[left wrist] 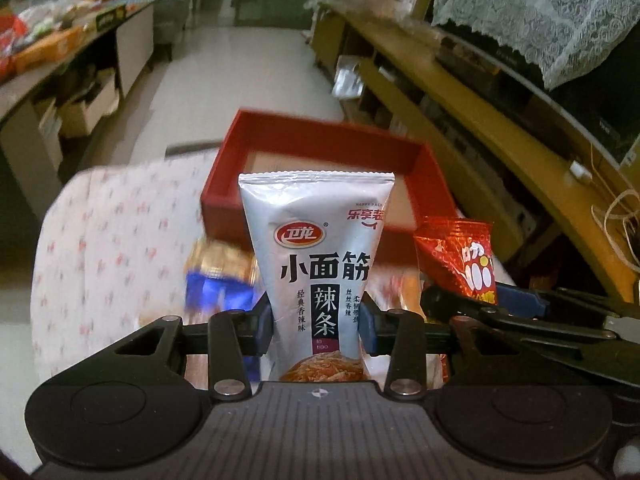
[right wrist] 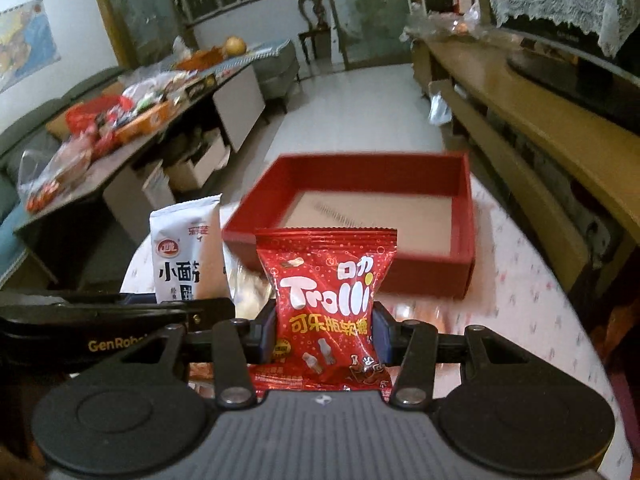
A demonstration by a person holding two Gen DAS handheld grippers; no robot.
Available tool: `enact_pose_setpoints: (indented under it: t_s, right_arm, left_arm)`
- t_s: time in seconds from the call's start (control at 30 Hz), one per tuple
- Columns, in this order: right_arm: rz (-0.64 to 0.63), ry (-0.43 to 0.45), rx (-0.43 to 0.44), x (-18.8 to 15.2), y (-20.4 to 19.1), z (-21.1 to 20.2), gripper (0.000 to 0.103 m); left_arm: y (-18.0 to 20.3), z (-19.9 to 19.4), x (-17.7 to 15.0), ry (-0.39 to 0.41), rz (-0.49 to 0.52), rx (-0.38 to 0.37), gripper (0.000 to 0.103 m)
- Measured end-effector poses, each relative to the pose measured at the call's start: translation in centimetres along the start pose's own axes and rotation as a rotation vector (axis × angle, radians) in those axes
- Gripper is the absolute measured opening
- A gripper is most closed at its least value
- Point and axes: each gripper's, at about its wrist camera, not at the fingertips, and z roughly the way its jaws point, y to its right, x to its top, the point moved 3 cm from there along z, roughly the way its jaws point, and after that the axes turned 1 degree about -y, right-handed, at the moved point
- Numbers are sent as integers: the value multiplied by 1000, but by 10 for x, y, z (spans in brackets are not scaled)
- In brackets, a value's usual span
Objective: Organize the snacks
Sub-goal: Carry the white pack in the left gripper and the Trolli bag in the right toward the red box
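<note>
My left gripper point(left wrist: 316, 326) is shut on a white and silver spicy-strip packet point(left wrist: 316, 264), held upright above the table. My right gripper point(right wrist: 324, 334) is shut on a red Trolli gummy packet point(right wrist: 326, 304), also upright. Each packet shows in the other view: the red packet point(left wrist: 460, 256) at the right of the left wrist view, the white packet point(right wrist: 188, 252) at the left of the right wrist view. An empty red box point(right wrist: 464, 216) with a tan bottom stands just beyond both packets on the floral tablecloth point(right wrist: 532, 300); the box also shows in the left wrist view point(left wrist: 224, 196).
More snack packets lie on the cloth under the grippers, one blue and gold point(left wrist: 216, 276), blurred. A low table point(right wrist: 120, 168) with many snacks and a fruit stands at the left. A wooden cabinet point(right wrist: 520, 120) runs along the right. Floor lies beyond the box.
</note>
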Motion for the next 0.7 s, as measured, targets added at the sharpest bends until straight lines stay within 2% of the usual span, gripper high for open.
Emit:
enact_pose_setpoints:
  t_s: [0.17, 0.37, 0.7]
  right_arm:
    - [22, 30, -20, 35, 11, 18, 70]
    - [56, 22, -35, 69, 29, 52, 69]
    - [60, -25, -62, 96, 48, 120, 69]
  left_arm:
    - [5, 15, 33, 33, 17, 6, 47]
    - [8, 45, 67, 53, 29, 20, 46]
    - [-5, 100, 96, 25, 6, 68, 44]
